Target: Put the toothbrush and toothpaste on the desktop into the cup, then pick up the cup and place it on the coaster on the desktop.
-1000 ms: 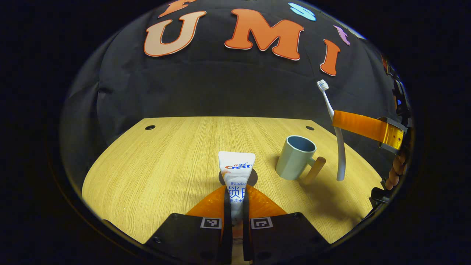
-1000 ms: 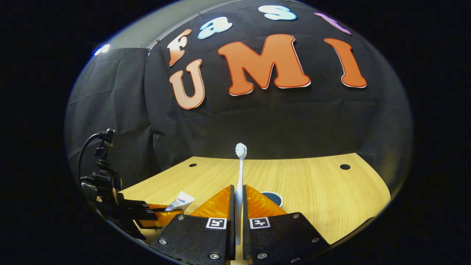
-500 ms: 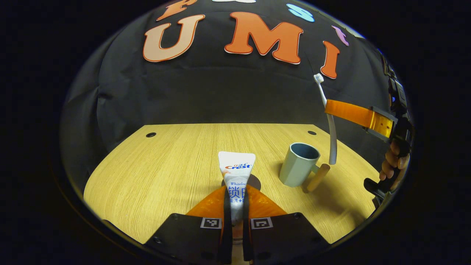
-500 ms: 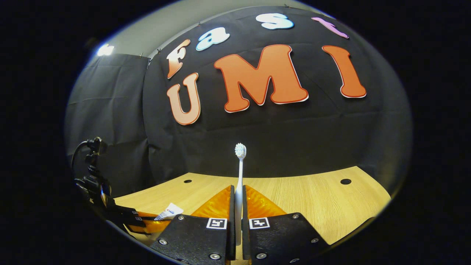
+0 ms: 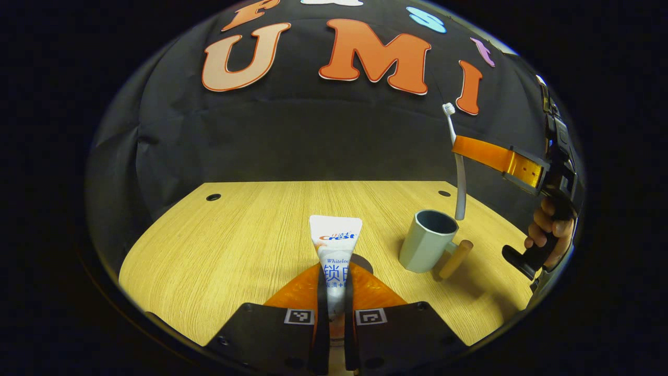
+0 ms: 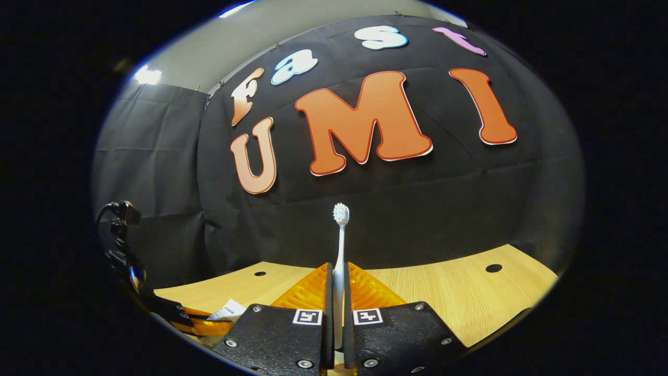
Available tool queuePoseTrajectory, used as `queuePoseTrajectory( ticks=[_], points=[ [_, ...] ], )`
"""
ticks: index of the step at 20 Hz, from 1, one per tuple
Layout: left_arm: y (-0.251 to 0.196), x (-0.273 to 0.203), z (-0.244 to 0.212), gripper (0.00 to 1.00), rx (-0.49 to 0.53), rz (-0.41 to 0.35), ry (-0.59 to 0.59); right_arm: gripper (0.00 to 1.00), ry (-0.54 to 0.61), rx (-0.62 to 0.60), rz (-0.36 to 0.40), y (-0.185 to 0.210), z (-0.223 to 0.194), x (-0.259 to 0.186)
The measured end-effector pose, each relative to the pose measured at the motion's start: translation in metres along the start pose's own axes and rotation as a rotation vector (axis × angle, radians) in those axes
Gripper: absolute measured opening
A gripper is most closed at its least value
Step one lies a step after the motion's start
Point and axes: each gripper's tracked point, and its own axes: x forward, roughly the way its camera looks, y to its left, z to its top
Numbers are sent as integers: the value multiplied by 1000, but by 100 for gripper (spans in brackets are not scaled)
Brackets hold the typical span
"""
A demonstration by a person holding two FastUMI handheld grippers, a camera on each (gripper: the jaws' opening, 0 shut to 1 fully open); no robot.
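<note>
In the left gripper view, the left gripper point(image 5: 334, 292) sits low over the near edge of the desktop point(image 5: 235, 235), pointing toward the far edge. Its two orange fingers point(image 5: 300, 290) are clamped on the toothpaste point(image 5: 335, 245), a white tube with blue and red print held with its flat crimped end pointing away from the camera. Just behind the tube, a dark round coaster point(image 5: 360, 261) shows partly on the wood. Toward the right edge of the desktop stands the cup point(image 5: 428, 240), a pale grey-blue mug, upright, with a dark inside and a wooden handle pointing toward the right edge. Above it the right gripper point(image 5: 459, 149) reaches in from the right, held level by a hand point(image 5: 545, 232) wrapped around its black grip. Its orange fingers pinch the toothbrush point(image 5: 459, 177), which hangs upright with the bristle head up and its lower end just above the cup's rim, at the rim's right side.

In the right gripper view, the right gripper point(image 6: 338, 292) is raised well above the desktop point(image 6: 469, 292) and tilted toward the booth wall. Its fingers point(image 6: 308, 290) are closed on the toothbrush point(image 6: 340, 245), a slim white handle standing straight up between them with the small white bristle head on top. At the lower left, the left gripper point(image 6: 209, 324) shows with the toothpaste point(image 6: 227, 312) in its orange fingers, over the near left part of the desktop.
</note>
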Motion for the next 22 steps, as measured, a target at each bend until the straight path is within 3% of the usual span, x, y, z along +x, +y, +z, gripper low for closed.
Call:
queuePoseTrajectory(
  ticks=[3,4,7,13,22],
  points=[
    [0,-11,0,15,-7,-2,-8,3,-17,3,-9,-6,-2,7],
    [2,-15,0,15,-5,3,-11,8,-39,7,-13,-8,0,8],
    [9,-20,3,15,2,19,-21,8,-63,16,-22,-15,-3,11],
    [16,-41,29,14,-3,9,-30,8,-21,4,-55,-30,-28,10],
    [17,-54,80,14,0,-21,-62,8,54,45,-38,-36,-54,-3]
  ],
)
